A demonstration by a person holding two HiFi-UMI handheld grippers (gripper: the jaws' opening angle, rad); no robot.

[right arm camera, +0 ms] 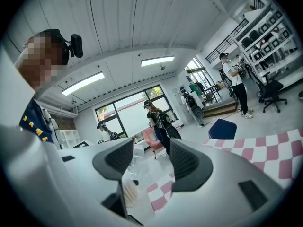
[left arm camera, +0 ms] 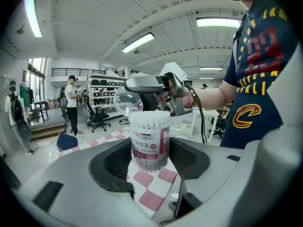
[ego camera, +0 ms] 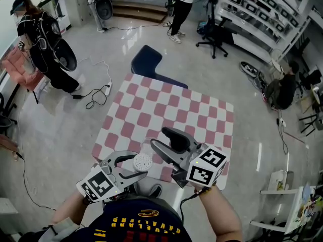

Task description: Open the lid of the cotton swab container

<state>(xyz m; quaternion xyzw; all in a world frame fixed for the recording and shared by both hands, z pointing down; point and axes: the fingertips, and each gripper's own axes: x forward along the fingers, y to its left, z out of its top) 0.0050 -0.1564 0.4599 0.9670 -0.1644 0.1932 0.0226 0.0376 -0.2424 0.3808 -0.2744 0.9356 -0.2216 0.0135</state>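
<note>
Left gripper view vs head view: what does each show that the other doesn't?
Left gripper view only: the pink-and-white printed side of the clear cylindrical cotton swab container, and its clear domed lid up behind the swabs. Head view only: the whole pink-and-white checked table, and the container from above as a disc of white swab tips. Both: the left tool shut on the container, with the right tool close by.

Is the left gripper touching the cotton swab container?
Touching. The left gripper view shows the left gripper closed on the container, a pad against each side.
</note>
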